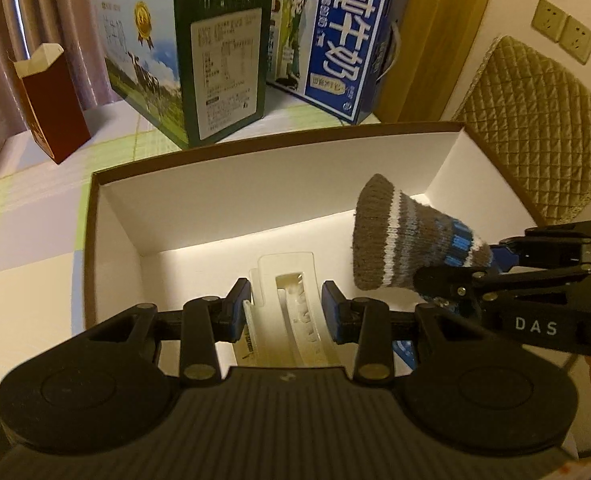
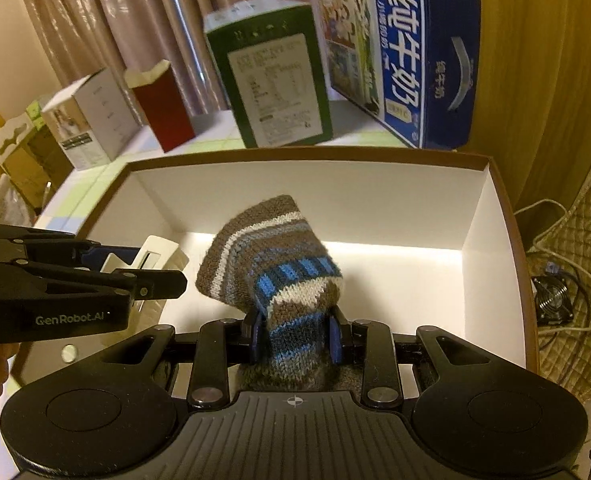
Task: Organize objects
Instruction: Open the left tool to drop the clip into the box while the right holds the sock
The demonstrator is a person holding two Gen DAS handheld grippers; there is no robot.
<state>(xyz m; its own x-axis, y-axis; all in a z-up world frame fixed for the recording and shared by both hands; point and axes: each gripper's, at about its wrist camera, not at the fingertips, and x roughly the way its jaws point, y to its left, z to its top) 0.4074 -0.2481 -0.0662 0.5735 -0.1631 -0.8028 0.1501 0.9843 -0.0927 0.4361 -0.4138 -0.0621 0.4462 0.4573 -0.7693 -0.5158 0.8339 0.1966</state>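
My right hand-held gripper (image 2: 295,338) clamps the sock (image 2: 271,264) over the open box (image 2: 491,208) for drop-in, while my left hand-held gripper (image 1: 285,308) pinches the plastic package (image 1: 291,316) inside it.

Knit wool sock (image 2: 271,268), matt white card box (image 2: 375,200), glossy cartons (image 1: 347,40).

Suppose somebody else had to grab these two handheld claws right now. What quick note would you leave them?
Right gripper: shut on the striped knit sock, held over the open white box.
Left gripper: its fingers flank a white plastic package low in the same box; whether it grips is unclear.
Done: both items are at the box.
Left: release the sock inside, then settle the package. The milk cartons behind look untouched.
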